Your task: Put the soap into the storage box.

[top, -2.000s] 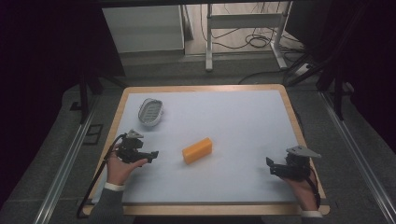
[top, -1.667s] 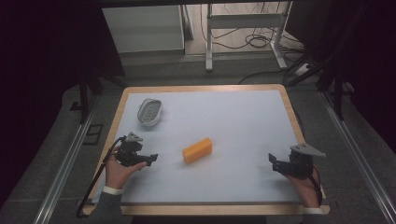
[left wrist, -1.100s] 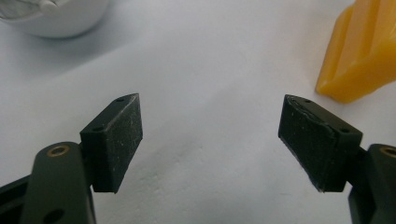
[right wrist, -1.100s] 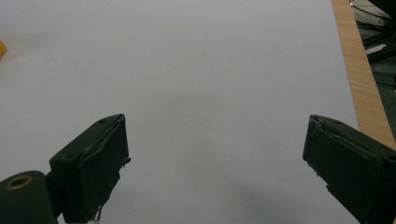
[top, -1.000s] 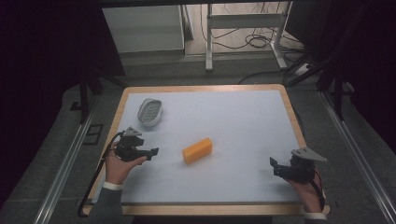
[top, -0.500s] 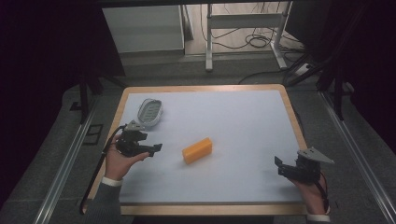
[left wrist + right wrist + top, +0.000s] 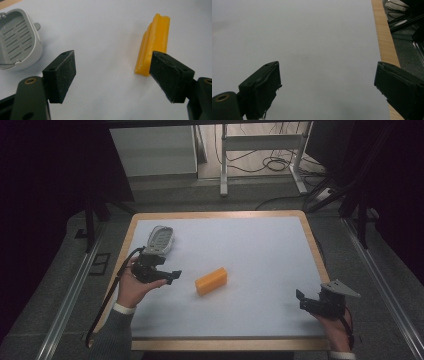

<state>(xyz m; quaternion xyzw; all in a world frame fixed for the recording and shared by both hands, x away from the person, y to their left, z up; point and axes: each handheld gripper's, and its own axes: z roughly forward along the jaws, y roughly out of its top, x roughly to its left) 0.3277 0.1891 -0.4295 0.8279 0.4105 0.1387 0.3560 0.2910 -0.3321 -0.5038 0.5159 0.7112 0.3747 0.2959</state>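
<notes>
A yellow-orange soap bar (image 7: 210,280) lies flat near the middle of the white table top (image 7: 240,245). In the left gripper view the soap bar (image 7: 152,43) runs lengthwise just beyond the right jaw. My left gripper (image 7: 172,275) hovers a short way left of the bar, open, with nothing between its jaws (image 7: 113,75). A grey slotted soap dish (image 7: 160,239) sits at the back left, and the same soap dish (image 7: 18,42) appears past the left jaw. My right gripper (image 7: 301,299) is low at the front right, open over bare table (image 7: 327,80).
A wooden rim (image 7: 312,240) frames the white top; in the right gripper view the rim (image 7: 384,37) runs just beyond the right jaw, with cables on the floor past it. A white desk frame (image 7: 260,150) stands behind the table.
My left gripper has drifted slightly back and toward the dish side. My right gripper has pulled back toward the front right corner. The soap bar and dish have not moved.
</notes>
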